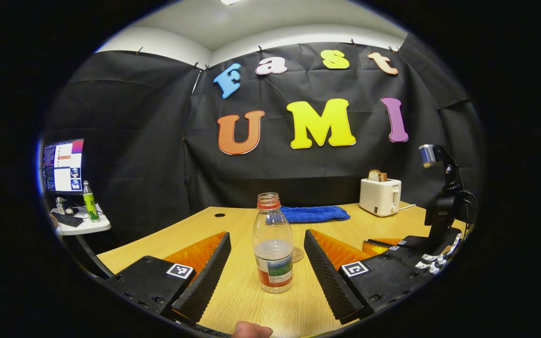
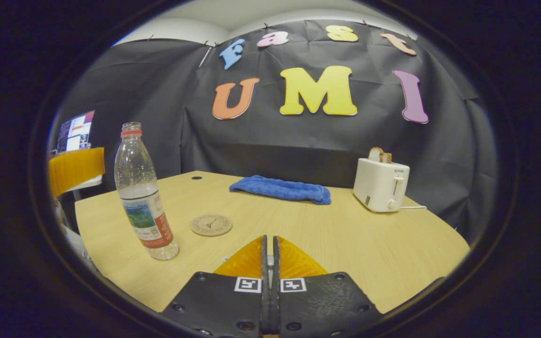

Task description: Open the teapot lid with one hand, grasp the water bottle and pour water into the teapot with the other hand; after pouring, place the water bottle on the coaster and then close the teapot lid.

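A clear, uncapped water bottle [image 1: 273,244] with a red neck ring and about a third of water stands upright on the wooden table [image 1: 247,300]. My left gripper [image 1: 266,237] is open, one finger on each side of the bottle with a gap on both sides. Just behind the bottle lies a round coaster [image 1: 298,255]. In the right gripper view the bottle [image 2: 141,197] is at the left and the coaster [image 2: 211,225] lies right of it. My right gripper [image 2: 269,253] is shut low over the table, with nothing seen between its fingers. It also shows at the right in the left gripper view [image 1: 411,253].
A folded blue towel [image 2: 282,189] lies at the back of the table, and a white toaster [image 2: 381,184] holding bread stands at the back right. To the left, off the table, a monitor [image 1: 63,165] and a green bottle [image 1: 90,202] sit on a small side table.
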### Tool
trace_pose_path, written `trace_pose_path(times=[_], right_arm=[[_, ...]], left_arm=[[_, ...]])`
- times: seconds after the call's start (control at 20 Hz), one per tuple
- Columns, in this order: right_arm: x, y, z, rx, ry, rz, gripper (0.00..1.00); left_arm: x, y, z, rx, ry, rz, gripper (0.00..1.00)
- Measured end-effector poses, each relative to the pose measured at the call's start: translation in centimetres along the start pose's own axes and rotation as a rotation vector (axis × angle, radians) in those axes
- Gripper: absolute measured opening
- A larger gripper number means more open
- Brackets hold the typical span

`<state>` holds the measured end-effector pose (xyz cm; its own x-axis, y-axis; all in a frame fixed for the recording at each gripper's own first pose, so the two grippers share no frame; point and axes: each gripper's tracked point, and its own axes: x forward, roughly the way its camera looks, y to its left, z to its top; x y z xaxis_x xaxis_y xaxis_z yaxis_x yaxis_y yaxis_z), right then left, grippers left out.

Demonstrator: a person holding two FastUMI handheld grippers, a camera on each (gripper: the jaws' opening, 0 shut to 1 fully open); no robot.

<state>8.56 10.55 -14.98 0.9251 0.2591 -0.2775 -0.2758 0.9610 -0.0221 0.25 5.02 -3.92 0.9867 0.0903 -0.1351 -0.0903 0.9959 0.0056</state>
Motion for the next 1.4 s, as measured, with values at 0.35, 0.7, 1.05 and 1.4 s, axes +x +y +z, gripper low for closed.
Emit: trace_pose_path(times=[0.35, 0.7, 1.05, 1.4], right_arm=[[-1.8, -0.5, 2.9, 0.01, -0.064, 0.0, 0.0], [-5.2, -1.6, 3.8, -0.027, -0.078, -0.006, 0.0], [-6.9, -3.6, 4.8, -0.063, -0.115, -0.06, 0.0], [-7.3, -4.5, 4.3, -0.057, -0.099, -0.069, 0.0]], left_arm=[[0.1, -1.1, -4.0, -0.052, 0.09, -0.07, 0.98], [2.5, -1.0, -6.8, -0.067, 0.177, -0.092, 0.98], [5.4, -0.8, -10.1, -0.091, 0.267, -0.093, 0.99], [6.8, -1.0, -10.5, -0.074, 0.282, -0.102, 0.97]])
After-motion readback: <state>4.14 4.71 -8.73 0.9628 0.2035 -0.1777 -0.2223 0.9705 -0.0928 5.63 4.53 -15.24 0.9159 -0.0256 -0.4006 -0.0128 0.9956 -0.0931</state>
